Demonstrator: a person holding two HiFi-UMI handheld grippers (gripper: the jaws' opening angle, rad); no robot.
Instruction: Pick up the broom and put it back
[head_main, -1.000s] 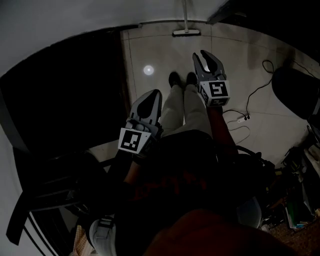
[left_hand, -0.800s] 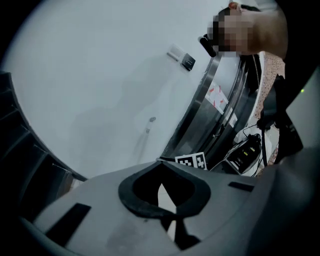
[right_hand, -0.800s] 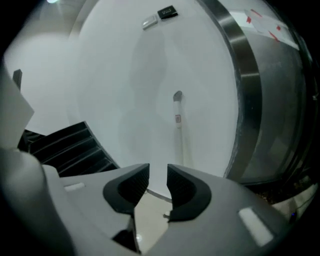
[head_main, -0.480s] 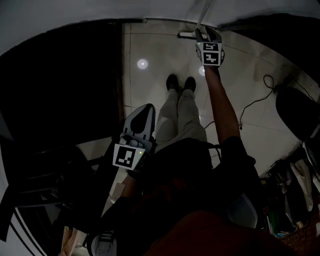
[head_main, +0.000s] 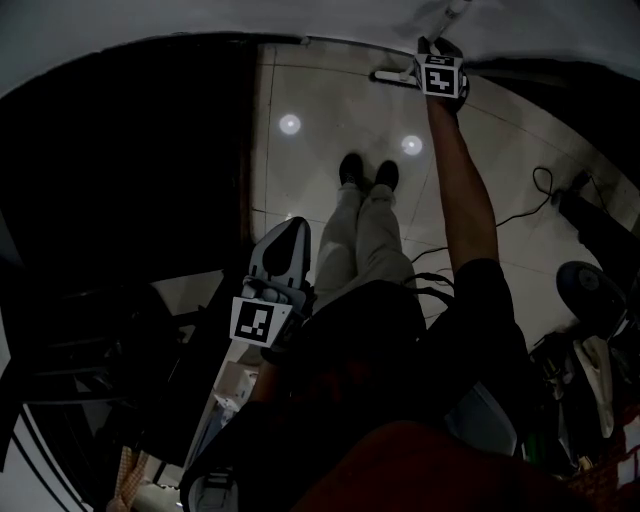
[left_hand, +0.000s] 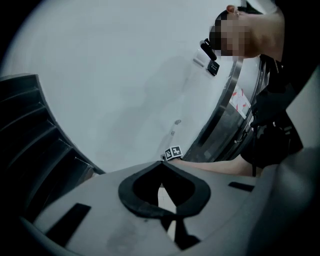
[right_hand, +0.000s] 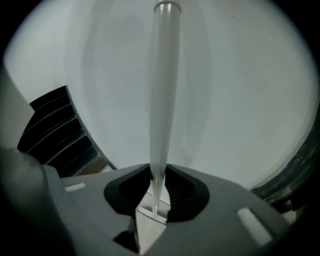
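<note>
Grey plastic fills the near ground: the left gripper (head_main: 291, 224) hangs low by the person's left side, pointing down at the floor (head_main: 320, 100). Its fingers (left_hand: 150, 172) are pressed together at the tips, and nothing sits between them. The marker cube (head_main: 257, 322) on its back faces up toward the head.

Past it stand the person's legs in pale trousers (head_main: 365, 230). The dark shoes (head_main: 352, 170) are side by side on the pale glossy tiles, and two round spots of light (head_main: 290, 124) shine on the tiles just beyond the toes. To the left of the tiled strip everything is dark, and I cannot make it out. To the right a thin cable (head_main: 520, 205) trails across the floor.

Farther off, the right arm (head_main: 465, 190) stretches out full length to the foot of the white wall (head_main: 200, 20). There the right gripper (head_main: 437, 48) points down along the broom (head_main: 392, 75). The broom's head lies on the tiles against the wall, and its pale handle (right_hand: 162, 90) rises up the wall.

From the right gripper view the handle runs straight through the gripper's opening. The right fingers (right_hand: 100, 200) have just been closing, and they now pinch the handle at their tips. A dark slatted panel (right_hand: 55, 130) shows beside the wall at that view's left.
</note>
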